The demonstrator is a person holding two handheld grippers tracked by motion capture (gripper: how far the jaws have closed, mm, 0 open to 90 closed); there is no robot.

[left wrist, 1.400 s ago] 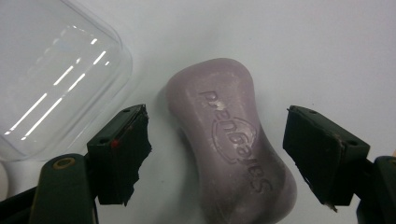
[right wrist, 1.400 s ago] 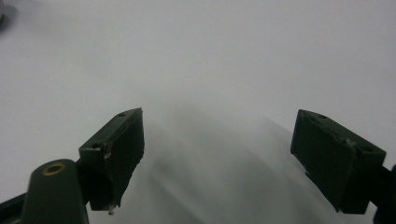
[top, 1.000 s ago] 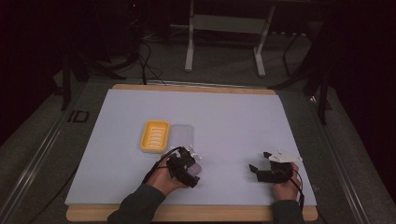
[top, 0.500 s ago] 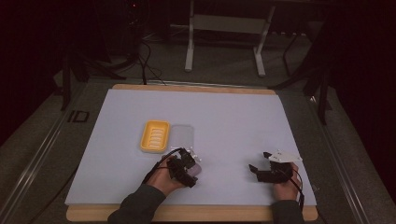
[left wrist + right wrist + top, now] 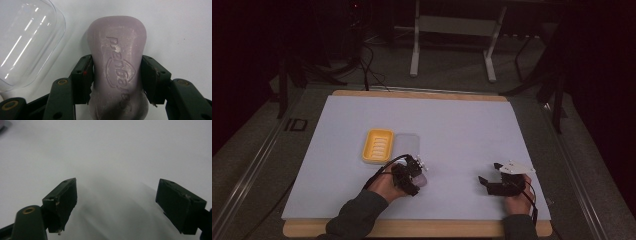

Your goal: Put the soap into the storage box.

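Pinching a lilac soap bar (image 5: 117, 67) near the bench's (image 5: 462, 125) front edge, the left gripper's (image 5: 116, 75) jaws have just closed; the right gripper's (image 5: 116, 202) jaws stand spread.

A pale lilac, waisted bar of soap (image 5: 117, 65) with an embossed oval logo lies flat on the white table surface (image 5: 462, 125), toward the near edge and left of centre. Its narrow middle is pinched from both sides. A clear, round-cornered plastic lid (image 5: 23, 42) lies just beside it, apart from it.
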